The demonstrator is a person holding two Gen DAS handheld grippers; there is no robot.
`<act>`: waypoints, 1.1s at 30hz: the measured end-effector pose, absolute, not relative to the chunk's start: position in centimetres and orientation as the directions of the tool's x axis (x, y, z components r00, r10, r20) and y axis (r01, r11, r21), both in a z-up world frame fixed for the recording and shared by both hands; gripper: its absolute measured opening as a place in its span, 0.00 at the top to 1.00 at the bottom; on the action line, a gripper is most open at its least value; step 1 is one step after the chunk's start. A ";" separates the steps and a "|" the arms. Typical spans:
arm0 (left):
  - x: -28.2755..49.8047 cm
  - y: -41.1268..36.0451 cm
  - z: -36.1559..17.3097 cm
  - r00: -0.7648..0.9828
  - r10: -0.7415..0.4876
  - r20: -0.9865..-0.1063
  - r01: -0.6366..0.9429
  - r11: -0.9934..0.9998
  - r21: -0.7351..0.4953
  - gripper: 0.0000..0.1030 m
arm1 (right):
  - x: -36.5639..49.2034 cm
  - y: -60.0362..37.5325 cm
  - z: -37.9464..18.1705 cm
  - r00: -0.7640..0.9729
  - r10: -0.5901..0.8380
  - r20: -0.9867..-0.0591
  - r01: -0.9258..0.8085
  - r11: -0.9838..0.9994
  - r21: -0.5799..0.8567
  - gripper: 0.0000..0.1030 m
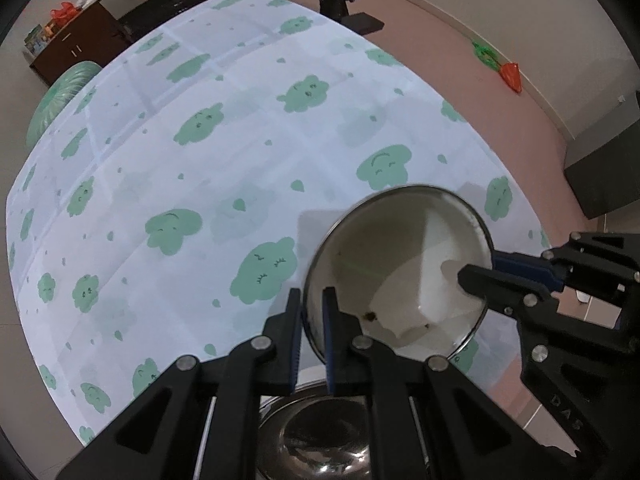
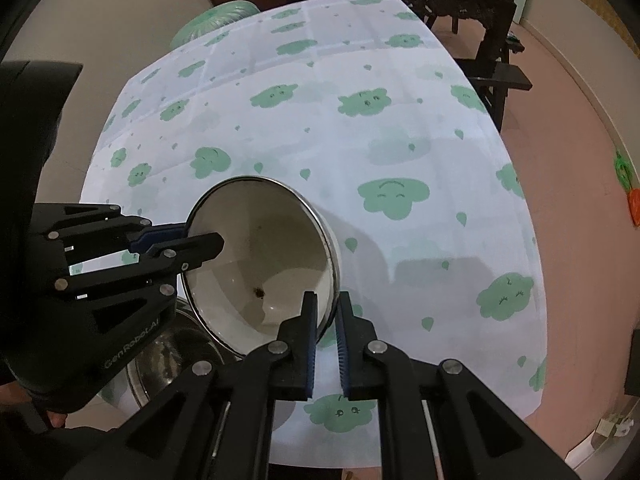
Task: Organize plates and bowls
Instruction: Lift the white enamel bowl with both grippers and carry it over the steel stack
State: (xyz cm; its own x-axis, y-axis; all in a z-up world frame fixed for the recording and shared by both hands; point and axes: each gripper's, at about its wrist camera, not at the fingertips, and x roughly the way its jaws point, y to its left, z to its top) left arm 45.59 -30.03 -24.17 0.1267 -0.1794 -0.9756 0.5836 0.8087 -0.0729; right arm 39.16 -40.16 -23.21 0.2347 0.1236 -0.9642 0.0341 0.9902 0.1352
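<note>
A white enamel bowl point(image 1: 400, 264) with a metal rim is held tilted above the table, gripped on opposite sides of its rim by both grippers. My left gripper point(image 1: 312, 320) is shut on the near-left rim; it shows in the right wrist view point(image 2: 200, 240) on the bowl's point(image 2: 260, 264) left rim. My right gripper point(image 2: 326, 320) is shut on the bowl's near-right rim; it shows in the left wrist view point(image 1: 480, 272). A shiny steel bowl point(image 1: 320, 440) sits on the table below the white bowl, also seen in the right wrist view point(image 2: 168, 360).
The table wears a white cloth with green cloud prints point(image 1: 200, 140). A dark wooden table and bench point(image 2: 460, 12) stand beyond its far end. A green round cushion point(image 1: 60, 96) lies off the far left. Pink floor lies to the right point(image 2: 580, 160).
</note>
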 end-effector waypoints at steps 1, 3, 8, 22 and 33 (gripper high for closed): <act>45.6 -30.0 -24.0 0.129 -0.179 -0.975 0.582 0.810 -0.072 0.94 | 39.2 -40.0 -23.0 0.237 0.125 -0.963 0.030 0.990 0.136 0.90; 45.5 -29.7 -23.7 0.135 -0.180 -0.974 0.579 0.812 -0.070 0.94 | 39.1 -39.8 -22.7 0.239 0.126 -0.963 0.025 0.990 0.136 0.90; 45.2 -29.0 -23.2 0.142 -0.177 -0.974 0.569 0.819 -0.066 0.94 | 38.9 -39.3 -22.2 0.243 0.134 -0.961 0.010 0.990 0.141 0.90; 43.9 -26.4 -22.2 0.166 -0.165 -0.972 0.542 0.839 -0.050 0.94 | 37.9 -36.7 -21.2 0.242 0.149 -0.959 -0.037 0.989 0.145 0.90; 41.7 -24.1 -22.3 0.165 -0.156 -0.974 0.528 0.848 -0.046 0.94 | 36.0 -34.4 -21.2 0.234 0.153 -0.960 -0.054 0.988 0.144 0.89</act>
State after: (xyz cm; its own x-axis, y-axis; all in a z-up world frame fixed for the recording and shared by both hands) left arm 41.72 -24.14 -22.25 0.1646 -0.1557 -0.9740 0.5283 0.8478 -0.0463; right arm 35.98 -34.40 -21.18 0.2341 0.1525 -0.9602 -0.0536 0.9881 0.1439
